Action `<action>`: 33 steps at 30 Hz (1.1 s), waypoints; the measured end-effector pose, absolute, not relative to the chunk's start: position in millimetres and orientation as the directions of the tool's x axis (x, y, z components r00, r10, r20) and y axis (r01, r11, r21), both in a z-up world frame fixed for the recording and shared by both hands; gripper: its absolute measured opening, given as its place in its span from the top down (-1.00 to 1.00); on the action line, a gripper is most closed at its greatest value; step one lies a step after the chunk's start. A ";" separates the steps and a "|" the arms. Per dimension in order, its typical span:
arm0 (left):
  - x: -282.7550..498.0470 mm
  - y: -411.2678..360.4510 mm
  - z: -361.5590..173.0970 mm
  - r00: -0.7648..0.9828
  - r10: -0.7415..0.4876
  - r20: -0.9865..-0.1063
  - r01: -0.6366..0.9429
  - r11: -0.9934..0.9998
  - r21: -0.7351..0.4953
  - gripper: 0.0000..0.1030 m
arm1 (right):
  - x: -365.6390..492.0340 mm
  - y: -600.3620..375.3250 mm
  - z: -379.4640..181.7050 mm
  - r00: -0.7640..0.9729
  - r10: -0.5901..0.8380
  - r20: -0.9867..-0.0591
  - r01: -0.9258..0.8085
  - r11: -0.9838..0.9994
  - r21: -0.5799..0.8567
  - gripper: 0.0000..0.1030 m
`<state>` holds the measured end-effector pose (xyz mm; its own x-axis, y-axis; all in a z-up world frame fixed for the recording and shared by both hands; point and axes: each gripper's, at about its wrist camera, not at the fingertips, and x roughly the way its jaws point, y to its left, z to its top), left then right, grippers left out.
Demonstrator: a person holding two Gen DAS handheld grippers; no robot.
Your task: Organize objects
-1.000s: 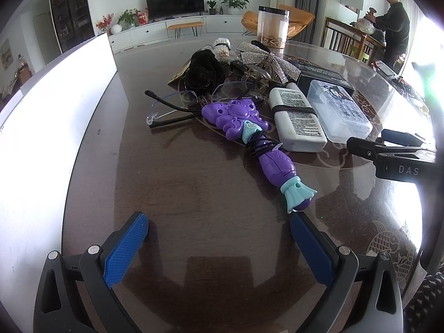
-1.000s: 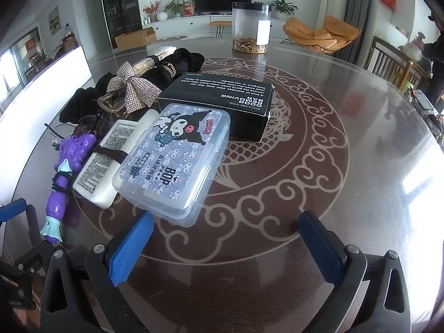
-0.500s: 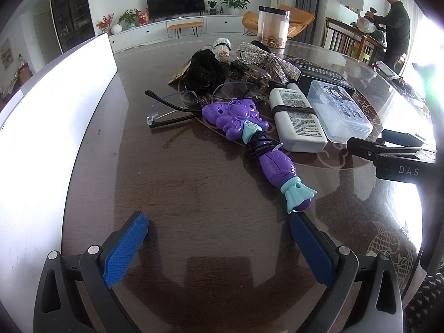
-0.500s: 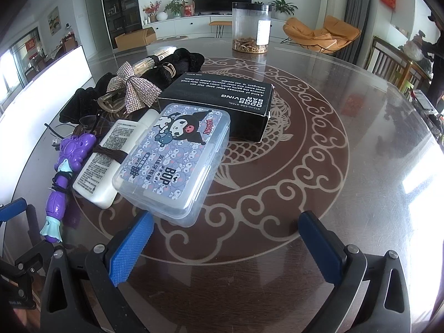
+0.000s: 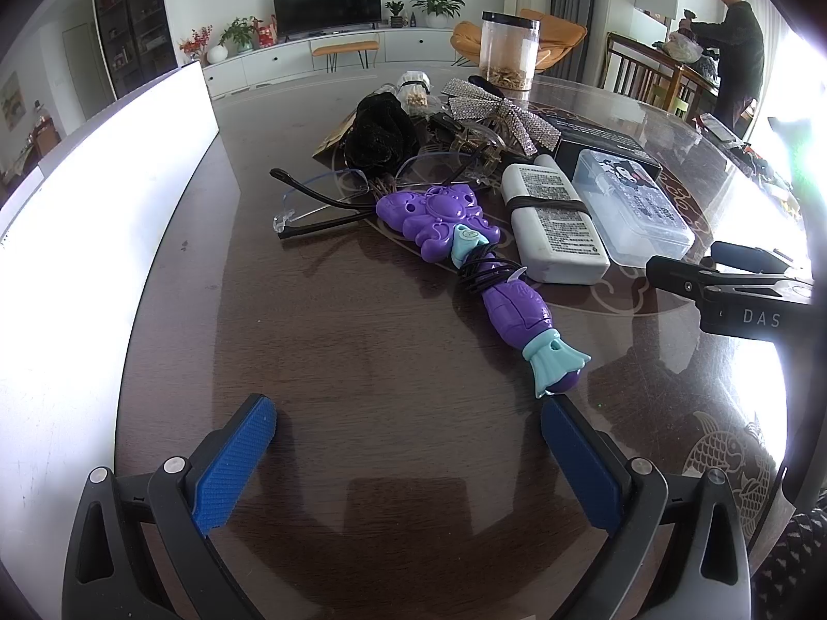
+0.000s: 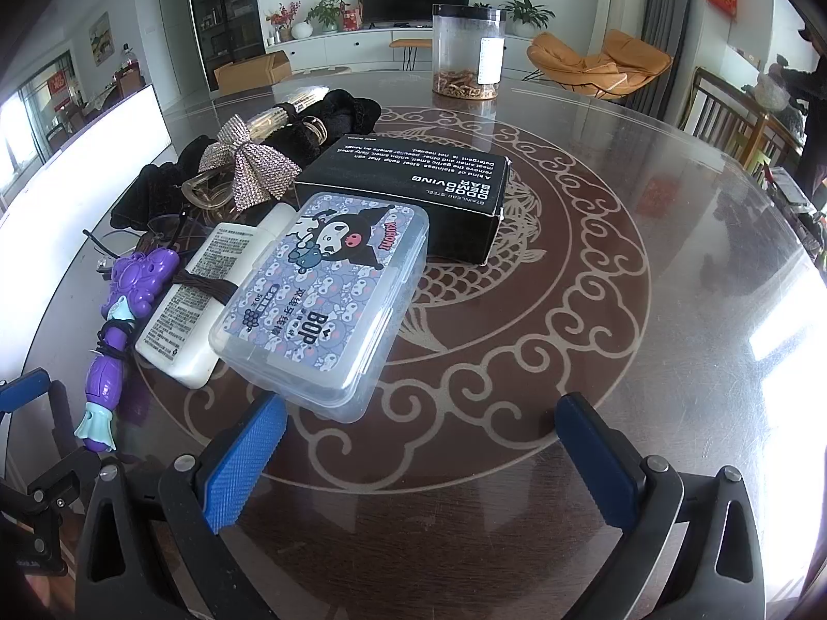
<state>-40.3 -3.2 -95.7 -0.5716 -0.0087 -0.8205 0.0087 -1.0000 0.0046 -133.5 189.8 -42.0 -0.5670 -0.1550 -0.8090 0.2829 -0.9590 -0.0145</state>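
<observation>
Both claws hang wide open and empty over the desk [image 6: 672,237], left claw [image 5: 408,413] just short of the purple toy's [image 5: 465,248] tail, right claw [image 6: 421,403] right by the clear cartoon case [image 6: 331,299].

A home living and dining room. Far ahead of the hand-held gripper [image 5: 408,416], a flat television [image 5: 326,4] stands on a long white cabinet [image 5: 310,54] with potted plants [image 5: 437,1]; an orange lounge chair [image 6: 602,63] sits ahead to the right, beside grey curtains [image 6: 654,26]. Dark shelving [image 6: 227,10] rises ahead to the left. The glass-topped bench [image 6: 594,279] bears household oddments. A person [image 5: 736,46] stands far right, apparently at a dining table.
</observation>
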 end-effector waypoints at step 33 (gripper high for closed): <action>-39.7 -2.2 -94.4 -0.572 -0.006 -0.820 0.006 -1.000 0.003 -1.00 | -133.2 189.4 -40.9 -0.567 -0.154 -0.809 0.284 -0.959 -0.016 -1.00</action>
<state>-39.7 -2.2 -94.4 -0.5718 -0.0061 -0.8204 0.0058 -1.0000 0.0034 -133.2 189.4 -40.9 -0.5669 -0.1544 -0.8092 0.2840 -0.9587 -0.0161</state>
